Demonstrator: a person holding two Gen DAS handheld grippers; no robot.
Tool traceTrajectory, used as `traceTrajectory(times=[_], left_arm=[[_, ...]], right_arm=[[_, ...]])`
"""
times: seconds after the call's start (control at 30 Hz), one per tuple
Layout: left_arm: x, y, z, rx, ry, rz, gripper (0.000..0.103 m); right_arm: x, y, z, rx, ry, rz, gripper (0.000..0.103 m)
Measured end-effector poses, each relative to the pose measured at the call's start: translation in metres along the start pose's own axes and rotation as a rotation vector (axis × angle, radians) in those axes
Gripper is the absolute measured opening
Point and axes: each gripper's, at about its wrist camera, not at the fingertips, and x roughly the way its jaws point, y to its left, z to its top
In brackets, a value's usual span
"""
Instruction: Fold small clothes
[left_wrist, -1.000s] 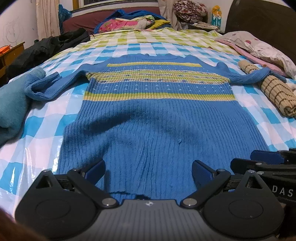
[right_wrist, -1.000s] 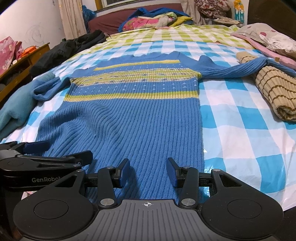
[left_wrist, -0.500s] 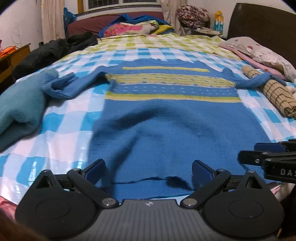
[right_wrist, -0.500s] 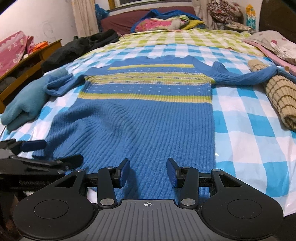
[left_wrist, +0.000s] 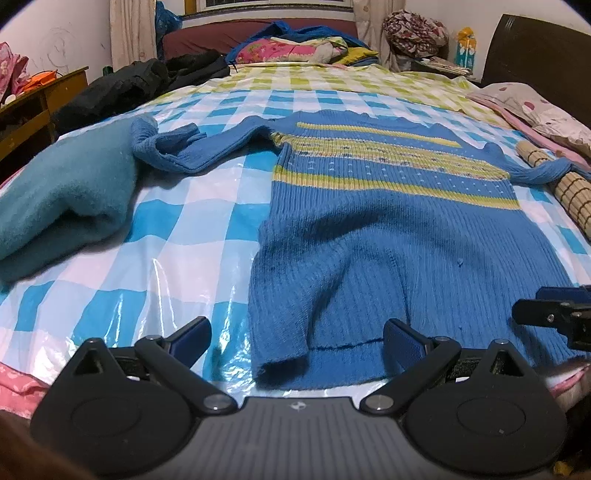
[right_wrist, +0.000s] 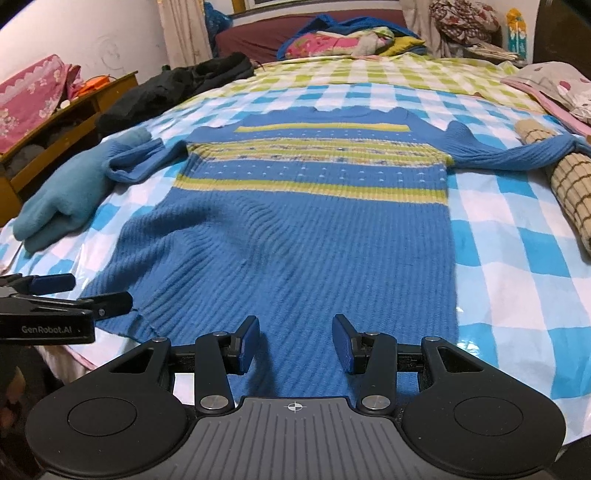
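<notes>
At nine o'clock you're passing the teal garment (left_wrist: 62, 199), heaped beside the sweater's bunched sleeve. Your left tongs (left_wrist: 295, 341) are hanging spread wide over the blue striped sweater's (left_wrist: 388, 236) turned-up hem corner, pinching nothing. You're lining up the first fold, I'd say; next, each set needs a hem corner. At three o'clock your right tongs (right_wrist: 295, 345) are hovering spread, empty, over the hem. No containers showing on the bed (right_wrist: 517, 258).

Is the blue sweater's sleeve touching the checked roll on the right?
Touching. The right wrist view shows the blue sweater's sleeve draped across the near end of the checked roll, with no gap.
</notes>
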Motion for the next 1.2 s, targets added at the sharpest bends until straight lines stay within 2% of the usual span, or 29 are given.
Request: traceTrajectory(times=[0.23, 0.3, 0.47, 0.6, 0.7, 0.77, 0.83, 0.9, 1.03, 1.1, 1.2], left_arm=[[-0.005, 0.011, -0.007, 0.062, -0.016, -0.005, 0.102], [-0.003, 0.015, -0.008, 0.066, -0.019, 0.004, 0.097], [0.004, 0.022, -0.009, 0.075, -0.003, 0.023, 0.066], [0.004, 0.031, -0.01, 0.047, -0.006, 0.009, 0.052], [0.005, 0.041, -0.006, -0.006, -0.013, 0.007, 0.041], [0.005, 0.048, -0.003, -0.039, -0.013, 0.005, 0.034], [0.005, 0.054, -0.003, -0.066, -0.007, -0.009, 0.03], [0.003, 0.058, -0.003, -0.092, 0.004, -0.034, 0.026], [-0.002, 0.06, -0.004, -0.11, 0.014, -0.059, 0.022], [-0.007, 0.061, -0.005, -0.112, 0.023, -0.062, 0.022], [-0.013, 0.064, -0.008, -0.104, 0.043, -0.063, 0.022]], right_arm=[[0.001, 0.028, 0.005, -0.091, -0.009, 0.088, 0.043], [0.005, 0.04, 0.007, -0.139, 0.005, 0.122, 0.043], [0.017, 0.067, 0.007, -0.251, 0.046, 0.182, 0.043], [0.021, 0.085, 0.004, -0.344, 0.054, 0.203, 0.043], [0.03, 0.094, 0.002, -0.39, 0.064, 0.183, 0.042], [0.038, 0.098, 0.005, -0.396, 0.066, 0.16, 0.035], [0.04, 0.099, 0.008, -0.395, 0.053, 0.138, 0.011], [0.036, 0.094, 0.013, -0.361, 0.054, 0.163, 0.002], [0.02, 0.086, 0.015, -0.338, 0.046, 0.2, 0.0], [0.01, 0.08, 0.015, -0.314, 0.064, 0.244, 0.0], [-0.003, 0.074, 0.011, -0.341, 0.09, 0.263, 0.0]])
